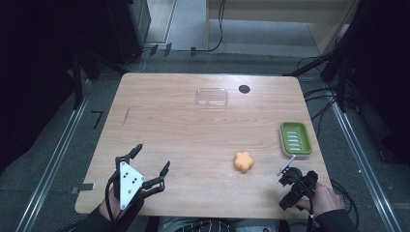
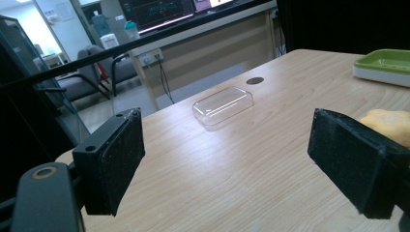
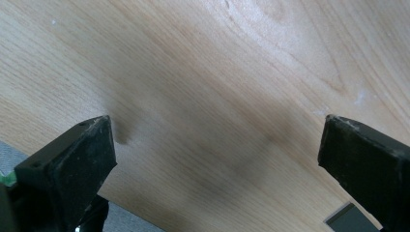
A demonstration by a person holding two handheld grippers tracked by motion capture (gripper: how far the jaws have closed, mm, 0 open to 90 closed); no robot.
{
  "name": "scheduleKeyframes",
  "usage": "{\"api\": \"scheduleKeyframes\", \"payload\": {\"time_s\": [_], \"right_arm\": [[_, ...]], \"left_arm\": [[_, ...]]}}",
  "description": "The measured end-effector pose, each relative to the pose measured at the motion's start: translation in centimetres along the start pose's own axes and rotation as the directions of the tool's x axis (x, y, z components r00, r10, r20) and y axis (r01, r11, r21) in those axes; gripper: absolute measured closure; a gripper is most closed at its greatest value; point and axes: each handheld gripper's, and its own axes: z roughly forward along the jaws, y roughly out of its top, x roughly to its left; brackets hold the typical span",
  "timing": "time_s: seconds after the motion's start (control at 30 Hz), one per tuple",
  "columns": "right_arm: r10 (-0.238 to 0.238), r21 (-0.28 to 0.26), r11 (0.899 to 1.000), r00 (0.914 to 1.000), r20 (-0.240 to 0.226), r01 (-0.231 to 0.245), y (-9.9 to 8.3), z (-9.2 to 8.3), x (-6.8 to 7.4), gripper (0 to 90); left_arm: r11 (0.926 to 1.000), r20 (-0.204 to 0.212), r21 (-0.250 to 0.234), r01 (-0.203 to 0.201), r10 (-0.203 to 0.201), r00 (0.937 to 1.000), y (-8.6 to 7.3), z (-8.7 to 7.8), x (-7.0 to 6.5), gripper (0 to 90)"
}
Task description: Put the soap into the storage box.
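An orange flower-shaped piece lies on the wooden table, right of centre. In the left gripper view it peeks out behind the right-hand jaw. A green ridged dish sits near the right edge. A clear plastic box rests toward the far side. My left gripper stands open at the front left, with only bare table between its jaws. My right gripper hangs close over bare wood at the front right corner, tilted down, its jaws wide apart and holding nothing.
A round dark hole is set in the table beside the clear box. Dark stands and cables surround the table on the floor. The table's near edge runs close under the right gripper, with grey floor beyond it.
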Motion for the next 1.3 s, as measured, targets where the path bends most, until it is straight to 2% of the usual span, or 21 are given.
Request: {"api": "scheduleKeyframes", "payload": {"time_s": [0.43,0.57,0.67,1.0,1.3], "right_arm": [[-0.036,-0.012,0.999,0.9990,0.025,0.037,0.5,-0.4,0.4,0.0],[-0.034,-0.013,0.999,0.9990,0.030,0.034,0.7,-0.4,0.6,0.0],[-0.049,-0.029,0.998,0.9982,0.033,0.050,1.1,-0.6,0.8,0.0],[-0.080,-0.030,0.996,0.9960,0.039,0.081,2.1,-0.7,1.5,0.0],[-0.093,-0.052,0.994,0.9944,0.050,0.096,3.0,-1.0,1.8,0.0]], "left_arm": [[1.0000,-0.004,-0.001,0.004,-0.004,1.0000,-0.1,-0.1,0.1,13.5],[1.0000,-0.002,0.000,0.000,0.000,1.0000,-0.1,-0.1,0.0,13.5],[1.0000,-0.002,0.001,0.000,0.000,1.0000,-0.1,-0.1,0.0,13.5],[1.0000,-0.003,0.003,-0.001,0.001,1.0000,-0.1,-0.1,0.0,13.5],[1.0000,-0.002,0.006,-0.005,0.005,1.0000,-0.1,0.0,0.0,13.5]]}}
